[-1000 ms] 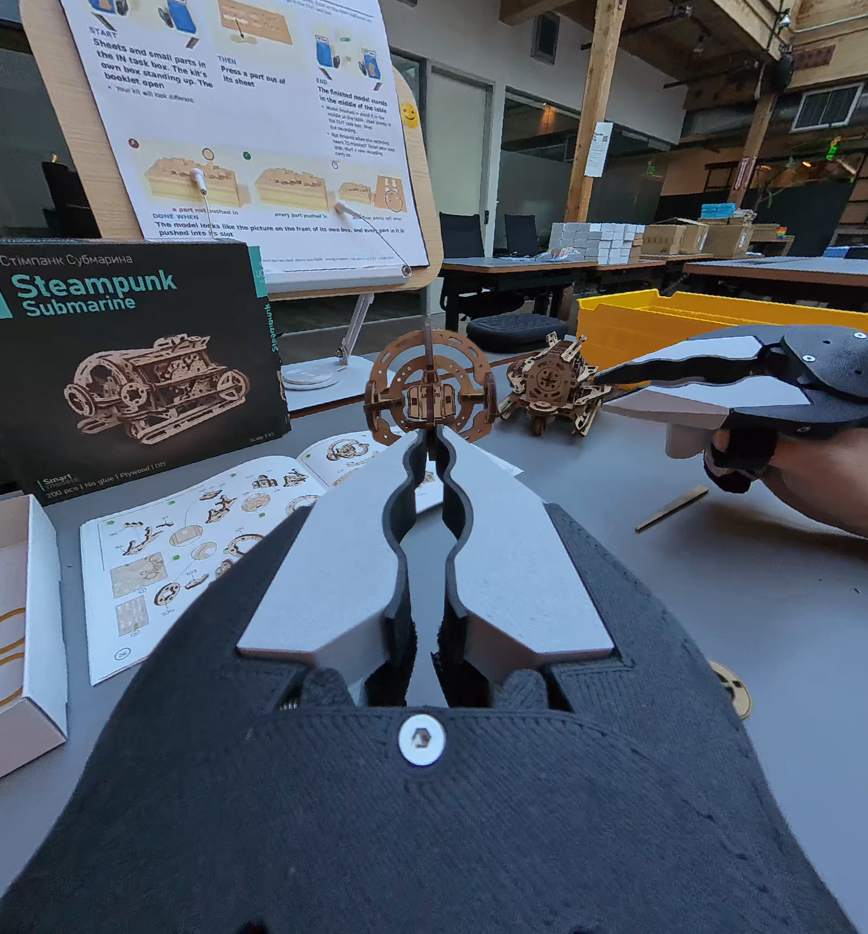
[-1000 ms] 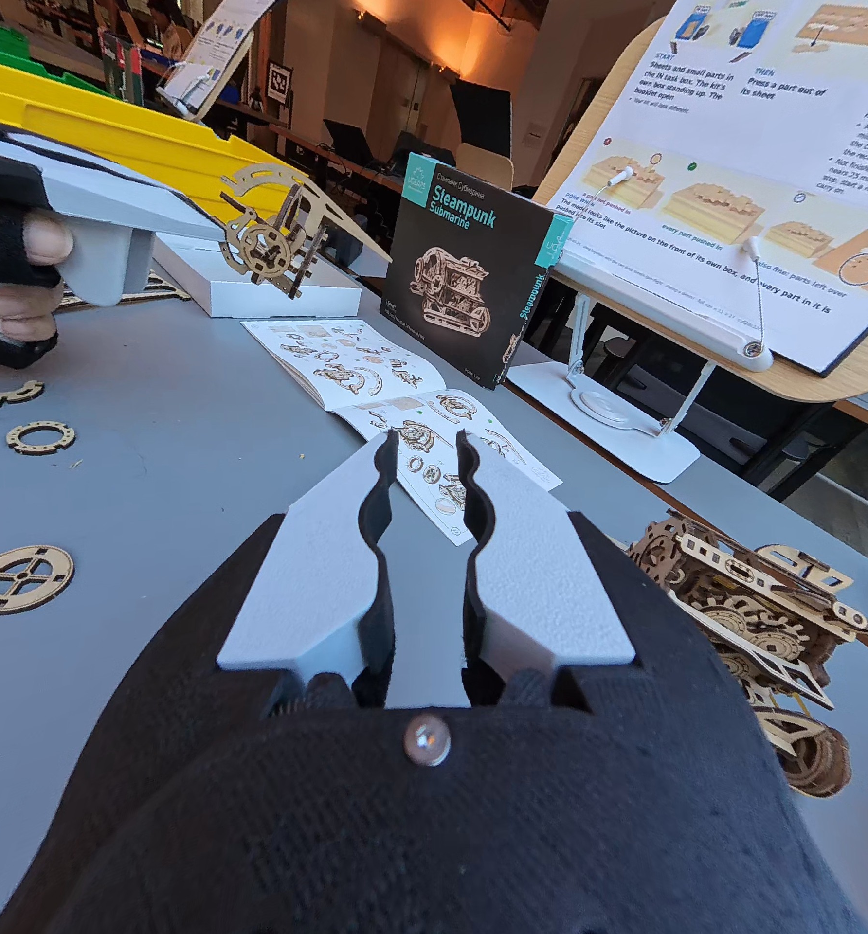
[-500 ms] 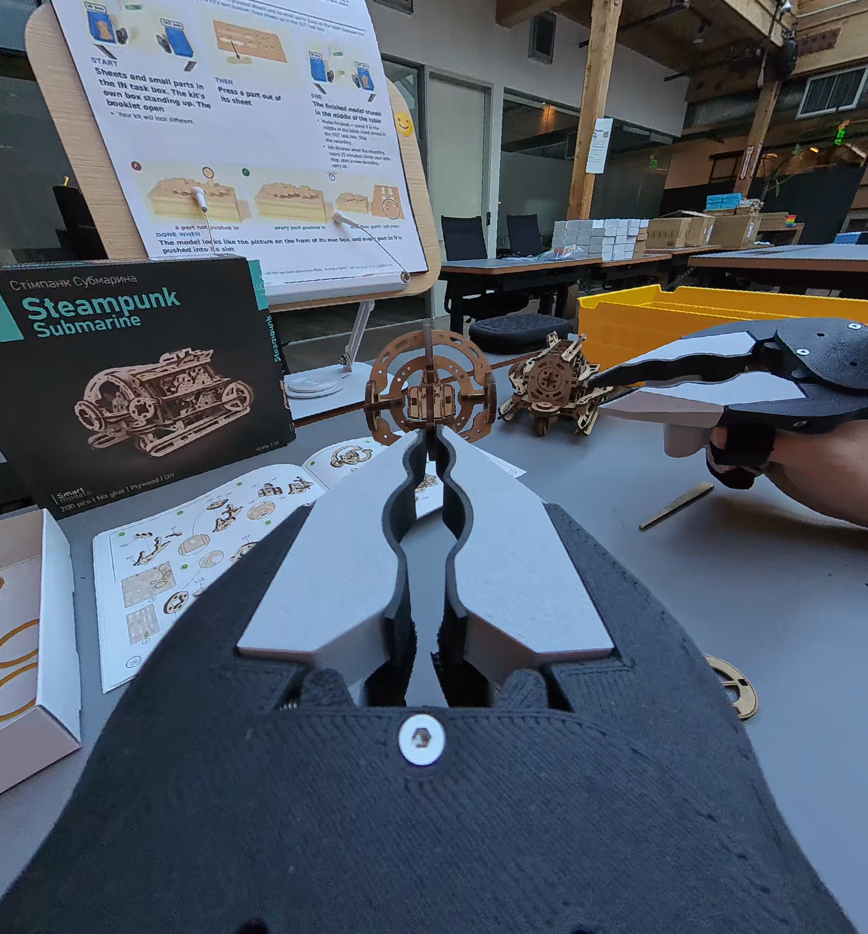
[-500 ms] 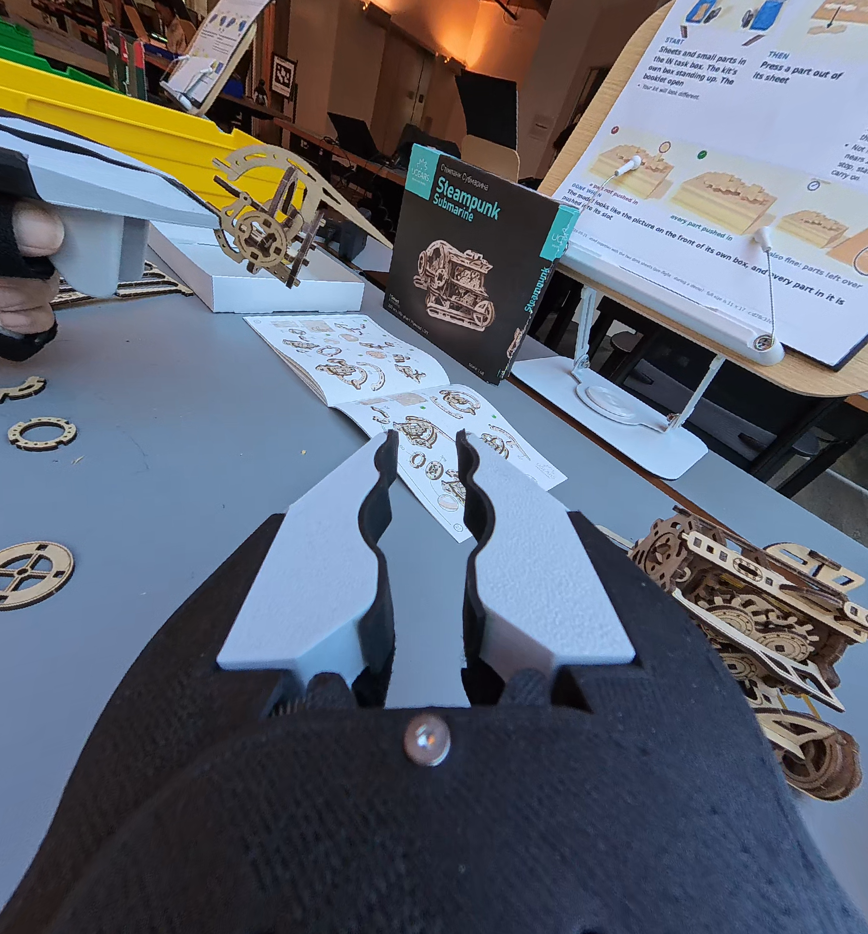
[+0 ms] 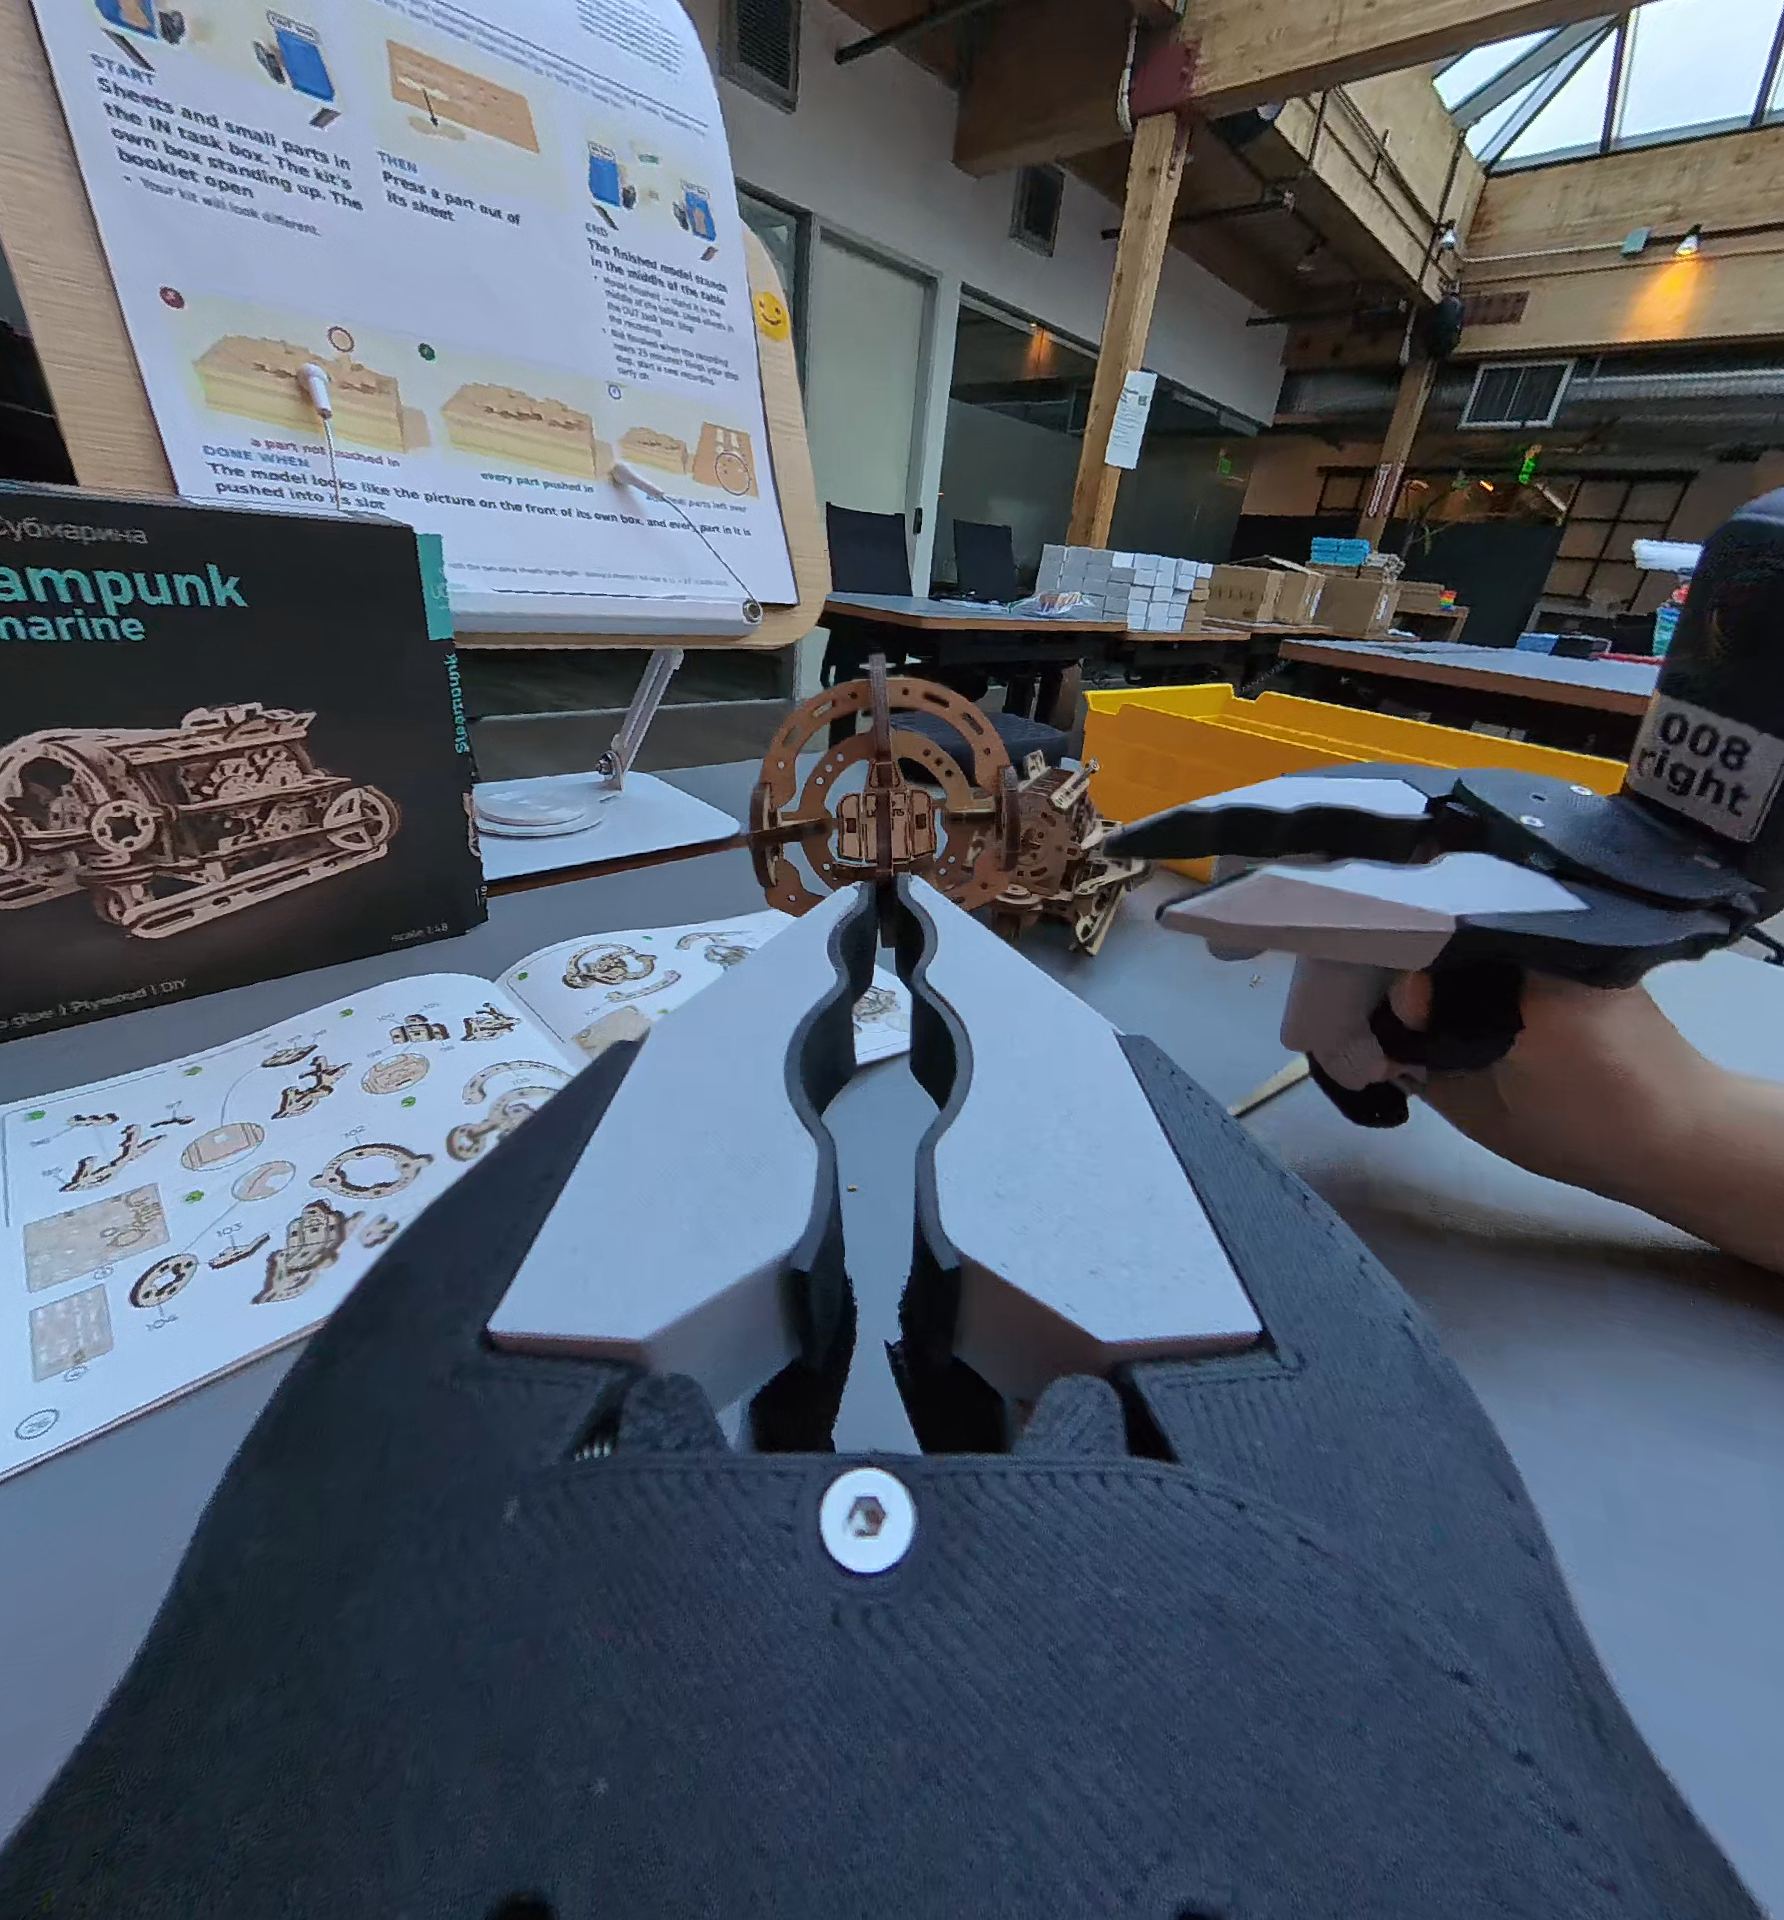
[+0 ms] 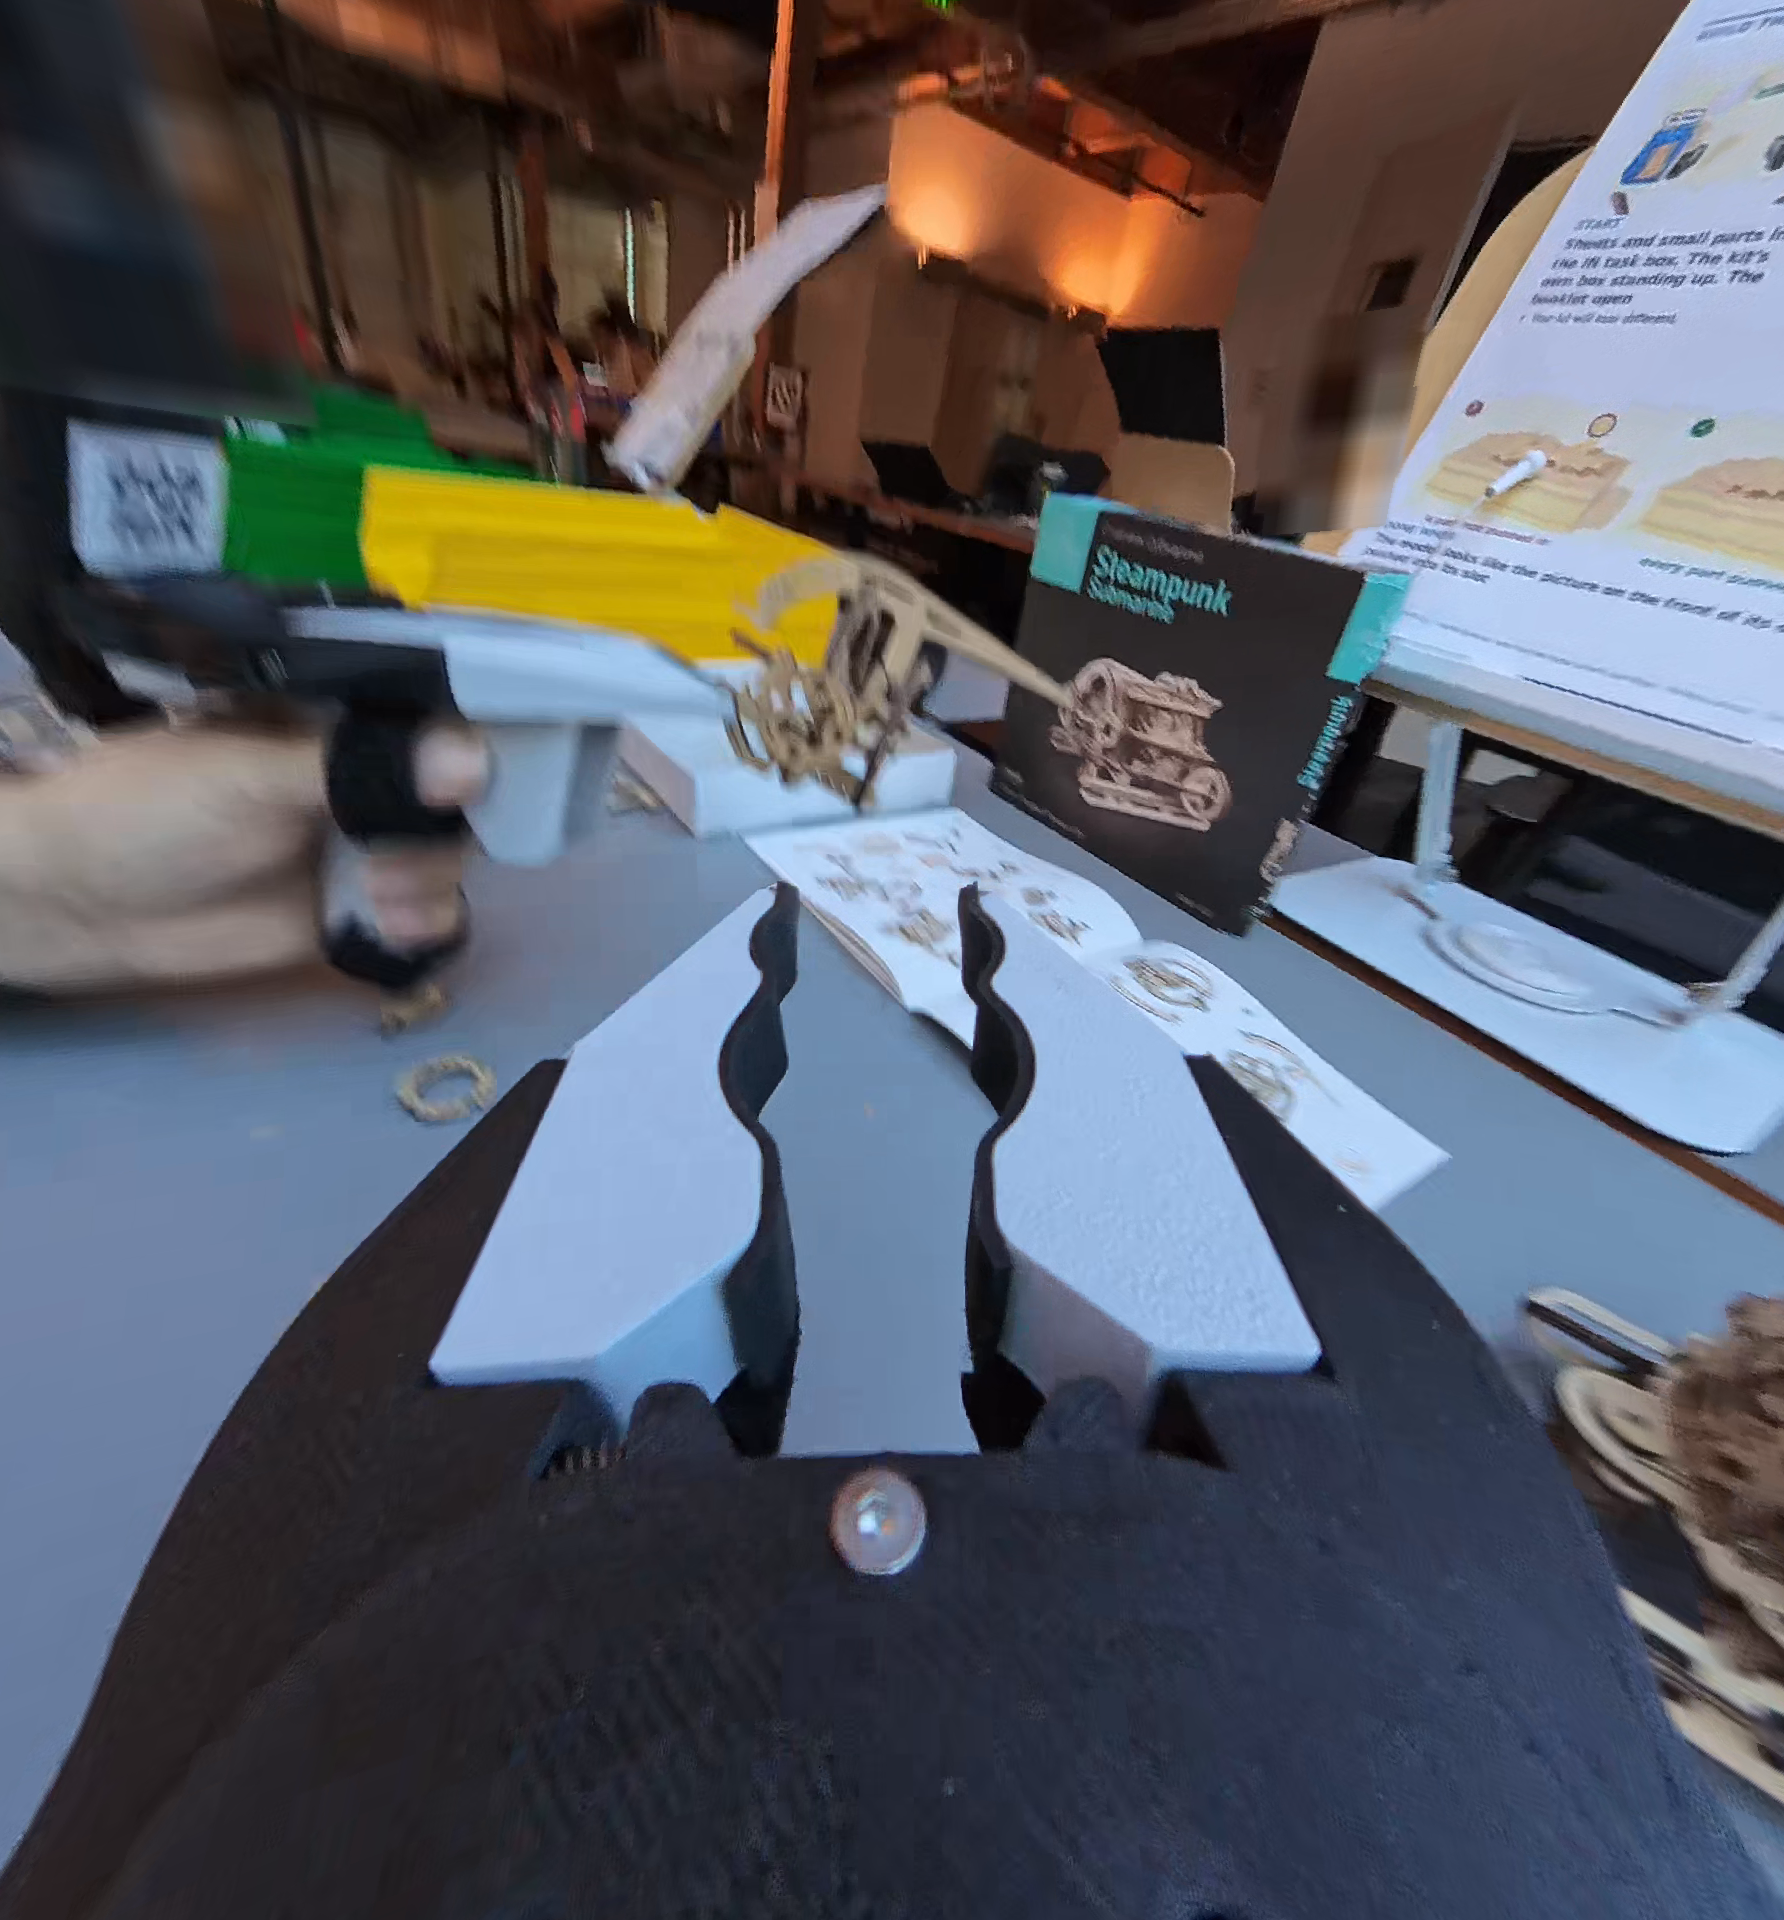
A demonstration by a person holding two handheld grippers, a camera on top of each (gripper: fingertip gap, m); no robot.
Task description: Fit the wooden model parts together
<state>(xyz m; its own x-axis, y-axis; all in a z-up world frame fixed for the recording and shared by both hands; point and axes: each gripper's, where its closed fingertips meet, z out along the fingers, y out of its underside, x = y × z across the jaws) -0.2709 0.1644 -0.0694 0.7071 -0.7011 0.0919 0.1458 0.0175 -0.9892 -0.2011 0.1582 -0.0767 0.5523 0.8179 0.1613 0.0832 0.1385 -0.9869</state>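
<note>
The left gripper [image 5: 883, 914] pinches the ring part [image 5: 883, 795] aloft at mid-frame while the right gripper [image 6: 877, 925], jaws apart and empty, likely must next fetch the model [image 6: 1740, 1455] at lower right for joining.

Wood, matt plastic and paper under my jaws

My left gripper [image 5: 880, 902] pinches a laser-cut plywood wheel [image 5: 883, 805]; its fingers [image 5: 722, 1122] look matt grey; beyond, a glossy paper booklet [image 5: 244, 1153].
</note>
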